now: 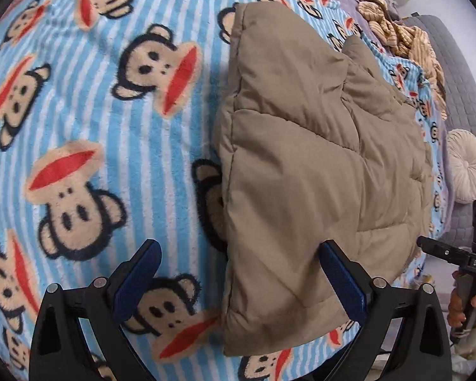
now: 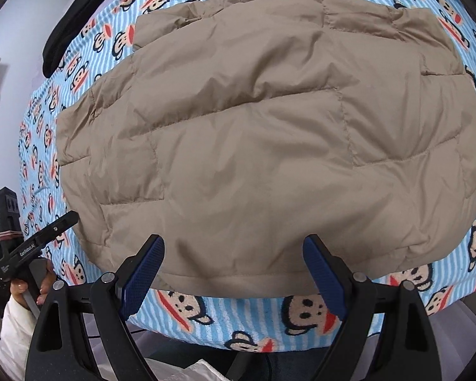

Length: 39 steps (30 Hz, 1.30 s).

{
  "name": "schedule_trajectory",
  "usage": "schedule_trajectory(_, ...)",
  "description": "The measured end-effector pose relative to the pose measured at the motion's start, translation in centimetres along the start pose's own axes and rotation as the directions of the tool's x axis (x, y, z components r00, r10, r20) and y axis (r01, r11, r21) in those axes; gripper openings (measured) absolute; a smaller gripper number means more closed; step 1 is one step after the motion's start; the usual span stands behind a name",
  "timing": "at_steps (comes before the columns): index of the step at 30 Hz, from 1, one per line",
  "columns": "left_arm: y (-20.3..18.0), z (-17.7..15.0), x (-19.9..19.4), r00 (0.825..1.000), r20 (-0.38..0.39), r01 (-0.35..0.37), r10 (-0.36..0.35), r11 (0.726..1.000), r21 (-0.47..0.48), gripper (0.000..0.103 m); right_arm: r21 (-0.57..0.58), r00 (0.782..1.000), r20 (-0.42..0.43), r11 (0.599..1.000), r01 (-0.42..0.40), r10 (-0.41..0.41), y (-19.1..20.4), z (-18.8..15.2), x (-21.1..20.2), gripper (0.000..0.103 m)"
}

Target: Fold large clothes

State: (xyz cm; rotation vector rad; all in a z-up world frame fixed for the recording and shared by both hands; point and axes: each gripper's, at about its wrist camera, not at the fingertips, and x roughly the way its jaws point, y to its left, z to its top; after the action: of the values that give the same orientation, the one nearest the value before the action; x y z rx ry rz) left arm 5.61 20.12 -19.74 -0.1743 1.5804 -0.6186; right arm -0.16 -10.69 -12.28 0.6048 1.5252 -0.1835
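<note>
Blue-padded and spread wide, the left claw (image 1: 238,281) hangs over the near edge of the bed, nothing pinched, with the jacket's side edge below the gap. Spread just as wide, the right claw (image 2: 233,273) hovers over the tan quilted jacket's (image 2: 269,133) near hem. That jacket lies folded on the monkey-print blanket (image 1: 95,111). Striped clothes (image 1: 403,31) are heaped at the bed's far corner.
</note>
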Motion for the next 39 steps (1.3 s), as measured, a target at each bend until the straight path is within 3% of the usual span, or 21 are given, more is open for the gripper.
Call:
schedule_trajectory(4,-0.5,2.1,2.5,0.993,-0.048,0.11,-0.108,0.992,0.063,0.1,-0.004,0.999,-0.01,0.999,0.031,-0.032,0.3,0.0,0.6,0.091)
schedule_trajectory(9,-2.7,4.2,4.9,0.984,-0.086,0.17,-0.158,0.975,0.142,0.1,0.007,0.999,-0.013,0.999,0.048,-0.048,0.2,0.2,1.0,0.091)
schedule_trajectory(11,-3.5,4.5,5.6,0.984,-0.104,0.162,-0.146,0.973,0.165,0.098,0.009,0.999,-0.007,0.999,0.049,-0.049,0.2,0.4,1.0,0.091)
schedule_trajectory(12,-3.9,4.5,5.8,0.984,-0.114,0.16,-0.141,0.97,0.183,0.077,0.009,0.999,-0.001,0.999,0.048,-0.048,0.2,0.5,0.9,0.091)
schedule_trajectory(13,-4.1,4.6,5.9,0.975,-0.14,0.197,-0.172,0.963,0.187,0.066,0.007,0.999,0.008,0.999,0.049,-0.049,0.2,0.7,0.7,0.091)
schedule_trajectory(14,-4.0,4.6,5.8,0.961,-0.165,0.247,-0.22,0.955,0.166,0.043,0.005,0.999,0.02,0.999,0.049,-0.049,0.1,0.9,0.5,0.091)
schedule_trajectory(15,-4.1,4.8,5.6,0.953,-0.171,0.276,-0.25,0.95,0.149,0.035,0.003,0.998,0.032,0.999,0.05,-0.051,0.1,1.0,0.4,0.091)
schedule_trajectory(18,-4.6,4.9,4.5,0.956,-0.159,0.272,-0.247,0.948,0.165,0.028,-0.003,0.993,0.09,0.998,0.07,-0.07,-0.3,1.9,-0.6,0.09)
schedule_trajectory(19,-4.8,4.9,3.9,0.957,-0.152,0.273,-0.249,0.948,0.163,0.028,-0.006,0.99,0.117,0.997,0.075,-0.074,-0.5,2.2,-0.9,0.089)
schedule_trajectory(20,-5.0,4.8,3.4,0.957,-0.143,0.273,-0.252,0.949,0.158,0.027,-0.011,0.987,0.147,0.997,0.073,-0.07,-0.7,2.5,-1.2,0.078)
schedule_trajectory(21,-5.1,4.7,2.8,0.957,-0.136,0.277,-0.257,0.949,0.151,0.027,-0.022,0.982,0.179,0.998,0.066,-0.061,-0.9,3.0,-1.4,0.048)
schedule_trajectory(23,-5.7,4.5,1.5,0.956,-0.117,0.284,-0.269,0.949,0.14,0.027,-0.031,0.978,0.198,0.997,0.072,-0.064,-1.3,4.0,-1.0,0.016)
schedule_trajectory(28,-9.4,3.9,-2.1,0.969,-0.055,0.247,-0.242,0.958,0.143,0.027,-0.066,0.971,0.24,0.998,0.018,-0.002,-2.3,7.5,1.6,0.014)
schedule_trajectory(31,-12.8,3.7,-3.6,0.968,-0.027,0.251,-0.249,0.957,0.146,0.027,-0.104,0.974,0.224,0.995,-0.005,0.029,-2.4,9.6,3.6,0.013)
schedule_trajectory(39,-23.7,5.0,-3.0,0.984,-0.024,0.176,-0.175,0.966,0.188,0.027,-0.084,0.973,0.151,0.983,-0.164,0.176,-4.8,12.0,6.6,0.009)
